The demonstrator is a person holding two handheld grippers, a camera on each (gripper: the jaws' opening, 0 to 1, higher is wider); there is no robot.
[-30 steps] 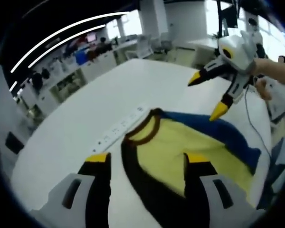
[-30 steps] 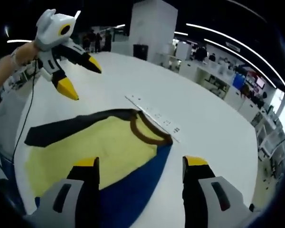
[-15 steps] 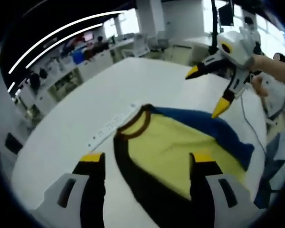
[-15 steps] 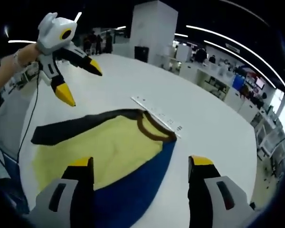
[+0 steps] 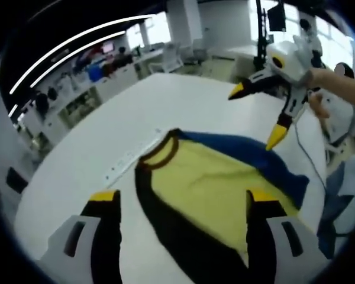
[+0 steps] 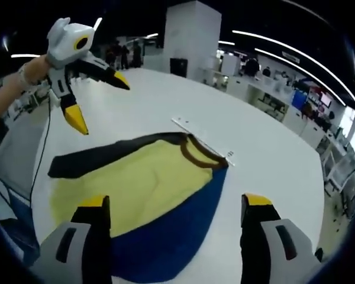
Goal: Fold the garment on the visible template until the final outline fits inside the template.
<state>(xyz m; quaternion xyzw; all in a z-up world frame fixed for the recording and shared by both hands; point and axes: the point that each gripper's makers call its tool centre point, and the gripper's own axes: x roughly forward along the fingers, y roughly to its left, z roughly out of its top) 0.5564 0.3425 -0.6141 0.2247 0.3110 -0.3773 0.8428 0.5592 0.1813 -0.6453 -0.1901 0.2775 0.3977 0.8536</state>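
Yellow garment (image 6: 143,180) on white table (image 6: 266,148), ruler strip (image 5: 130,157) beside collar, both tools open

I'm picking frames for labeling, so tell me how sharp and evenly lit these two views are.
Left gripper view: soft and slightly blurred, the garment edges smeared, windows behind the right gripper blown out. Right gripper view: crisper, even light on the white table, ceiling strips bent by fisheye.

Both grippers (image 5: 181,198) (image 6: 176,204), jaws apart.
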